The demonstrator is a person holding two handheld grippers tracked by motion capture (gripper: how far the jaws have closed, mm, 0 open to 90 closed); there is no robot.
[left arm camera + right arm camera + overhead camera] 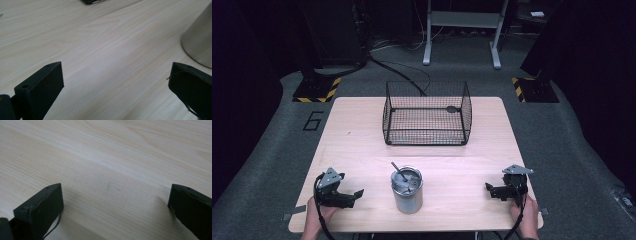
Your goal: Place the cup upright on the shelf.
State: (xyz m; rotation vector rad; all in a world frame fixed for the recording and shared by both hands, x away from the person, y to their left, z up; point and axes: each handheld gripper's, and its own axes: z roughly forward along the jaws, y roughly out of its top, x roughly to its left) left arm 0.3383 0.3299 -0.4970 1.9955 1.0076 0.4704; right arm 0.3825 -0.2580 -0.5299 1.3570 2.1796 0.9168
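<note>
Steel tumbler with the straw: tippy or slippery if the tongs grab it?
The steel tumbler looks smooth and rounded, so the tongs may slip on it. It stands taller than wide, so a push near the rim could probably tip it. The straw leans loose in the lid and may shift.

Dark room, grey carpet floor point(272, 150), white metal frame point(462, 30) behind the wooden table point(357, 125).

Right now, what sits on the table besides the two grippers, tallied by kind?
Black wire mesh basket: 1
Silver steel tumbler with a lid: 1
Metal straw standing in the tumbler: 1
Total: 3
</note>
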